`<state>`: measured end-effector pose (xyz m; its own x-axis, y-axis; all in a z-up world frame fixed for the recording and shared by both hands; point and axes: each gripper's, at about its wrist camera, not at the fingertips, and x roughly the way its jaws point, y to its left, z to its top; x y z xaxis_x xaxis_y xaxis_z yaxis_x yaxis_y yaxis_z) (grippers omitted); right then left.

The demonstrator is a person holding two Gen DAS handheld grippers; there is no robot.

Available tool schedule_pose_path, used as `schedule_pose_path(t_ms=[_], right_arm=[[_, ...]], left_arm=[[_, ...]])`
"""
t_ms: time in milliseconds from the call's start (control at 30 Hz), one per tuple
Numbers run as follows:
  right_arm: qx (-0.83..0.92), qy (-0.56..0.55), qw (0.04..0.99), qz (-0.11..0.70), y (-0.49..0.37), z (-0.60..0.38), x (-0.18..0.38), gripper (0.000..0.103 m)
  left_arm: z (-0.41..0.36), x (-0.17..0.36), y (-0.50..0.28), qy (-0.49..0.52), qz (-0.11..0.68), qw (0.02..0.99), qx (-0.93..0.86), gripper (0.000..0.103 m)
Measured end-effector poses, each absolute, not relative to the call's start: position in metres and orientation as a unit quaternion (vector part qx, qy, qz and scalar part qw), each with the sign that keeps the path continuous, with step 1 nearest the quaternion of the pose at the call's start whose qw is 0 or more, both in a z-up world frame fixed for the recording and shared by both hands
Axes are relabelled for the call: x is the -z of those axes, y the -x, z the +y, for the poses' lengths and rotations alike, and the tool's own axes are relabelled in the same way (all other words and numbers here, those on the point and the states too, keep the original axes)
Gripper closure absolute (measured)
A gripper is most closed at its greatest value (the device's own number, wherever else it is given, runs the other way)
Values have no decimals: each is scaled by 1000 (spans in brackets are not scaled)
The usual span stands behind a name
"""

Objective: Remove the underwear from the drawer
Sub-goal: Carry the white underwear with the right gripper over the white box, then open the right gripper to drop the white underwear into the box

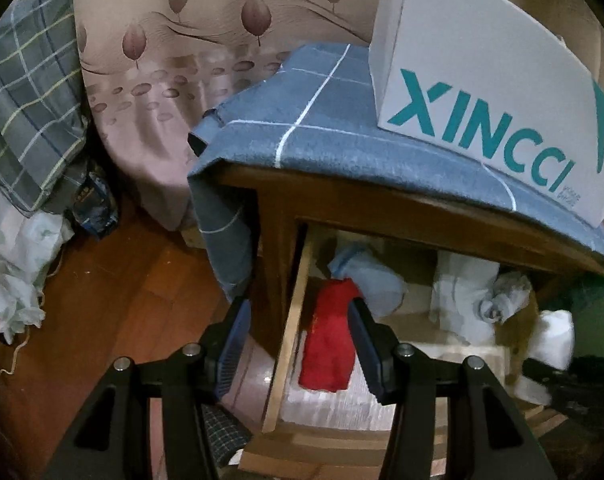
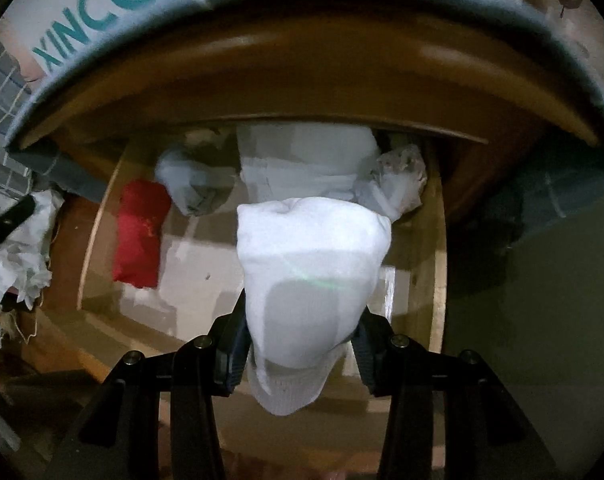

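Observation:
The wooden drawer [image 1: 288, 320] [image 2: 438, 280] stands pulled out under the night table. Folded red underwear [image 1: 328, 340] [image 2: 140, 232] lies at its left side, with several pale rolled garments [image 1: 366, 280] [image 2: 302, 164] further back. My left gripper [image 1: 298, 320] hangs open above the drawer's left wall. The red piece shows just inside its right finger [image 1: 364, 344], and nothing is pinched. My right gripper [image 2: 302, 332] is shut on a white garment [image 2: 310, 264], which bulges up between the pads above the drawer's right half.
A blue checked cloth [image 1: 302, 128] covers the table top, and a white XINCCI box [image 1: 482, 80] stands on it. The table's wooden edge [image 2: 302, 80] overhangs the drawer's back. Left of the table are wooden floor [image 1: 122, 288], a leaf-print cover [image 1: 162, 80] and piled bedding [image 1: 26, 100].

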<state>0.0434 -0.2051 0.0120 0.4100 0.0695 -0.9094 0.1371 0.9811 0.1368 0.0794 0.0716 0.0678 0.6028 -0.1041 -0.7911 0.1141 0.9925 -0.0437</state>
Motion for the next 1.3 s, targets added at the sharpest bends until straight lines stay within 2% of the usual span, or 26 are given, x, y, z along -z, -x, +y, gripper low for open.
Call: schedule_pose_path(t_ms=[500,933,1100,1300], right_arm=[[-9,-79,861,502,-24,-197,-136,61],[10,-60,906,418,-65,-205,-270,61],[37,-58,910,408,-105,-216,-289,61],[61,-46,897,434,-151,-226,-268,61]], left_arm=[[71,-61,-83,-8,454,888,73,51],[76,-63,-82,5,453,889,74,51],[79,-61,-82,10,459,886,71,51],[81,-59,-83,14,463,884,69,51]])
